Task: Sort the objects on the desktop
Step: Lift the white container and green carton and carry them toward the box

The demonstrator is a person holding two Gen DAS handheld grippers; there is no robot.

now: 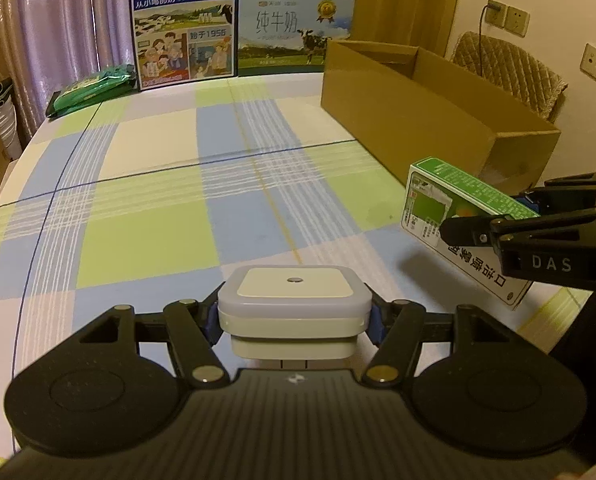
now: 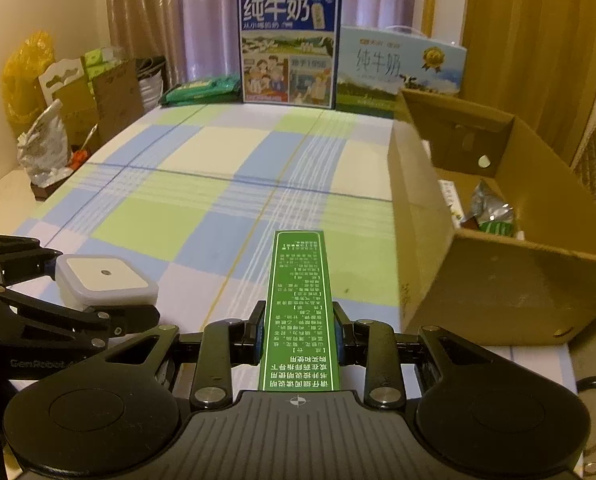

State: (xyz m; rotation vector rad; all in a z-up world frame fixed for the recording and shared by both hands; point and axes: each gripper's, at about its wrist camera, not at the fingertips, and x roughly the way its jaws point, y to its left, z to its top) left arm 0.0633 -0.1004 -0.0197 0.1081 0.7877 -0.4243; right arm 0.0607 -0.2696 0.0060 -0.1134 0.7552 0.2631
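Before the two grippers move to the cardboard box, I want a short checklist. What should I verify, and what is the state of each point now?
1. Left gripper shut on the white square device: ok, both fingers press its sides.
2. Right gripper shut on the green medicine box: ok, held lengthwise between the fingers.
3. Both items lifted off the checked tablecloth: cannot tell.
4. Cardboard box open at the top: ok.
5. Free room inside the box: ok; a foil packet lies there, but bare floor shows beside it.
6. Grippers apart from each other: ok, a gap shows in both views.
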